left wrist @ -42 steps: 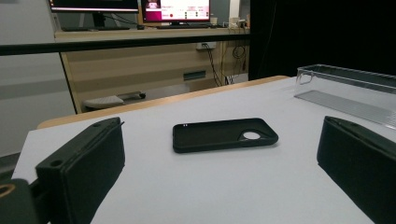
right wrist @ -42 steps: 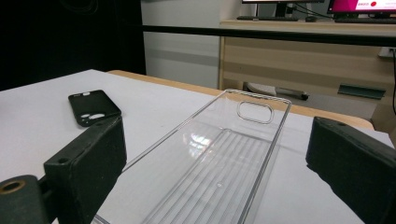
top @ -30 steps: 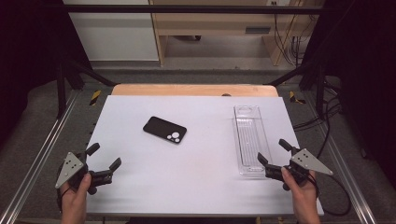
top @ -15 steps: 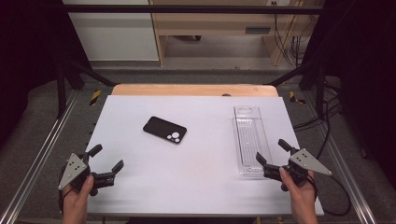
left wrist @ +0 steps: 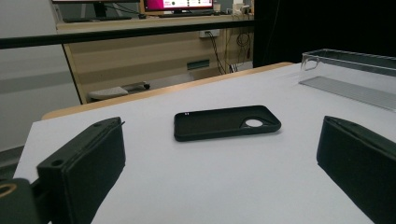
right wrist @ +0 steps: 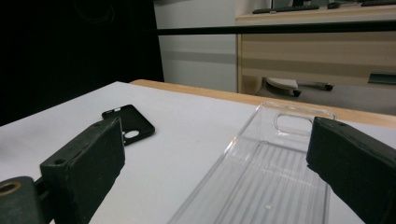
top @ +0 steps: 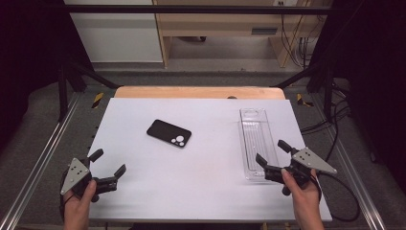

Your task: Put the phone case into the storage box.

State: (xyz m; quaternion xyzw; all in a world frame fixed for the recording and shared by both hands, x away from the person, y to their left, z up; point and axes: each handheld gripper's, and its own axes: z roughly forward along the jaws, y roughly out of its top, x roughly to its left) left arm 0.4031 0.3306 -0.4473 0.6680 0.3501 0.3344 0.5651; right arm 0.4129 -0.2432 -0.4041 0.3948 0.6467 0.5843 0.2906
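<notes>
White table [top: 201, 191]: black phone case [top: 168, 133] mid, clear tray [top: 257, 143] right; left tongs [top: 107, 168] and right tongs [top: 272, 155] both apart, empty.

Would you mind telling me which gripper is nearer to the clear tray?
Right. The right gripper sits at the near end of the clear tray, while the left gripper is far across the table.

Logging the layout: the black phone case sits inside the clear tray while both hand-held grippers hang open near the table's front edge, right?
Not quite. In the high view the black phone case lies on the table, apart from the clear tray. Both the left hand-held gripper and the right hand-held gripper are open.
</notes>
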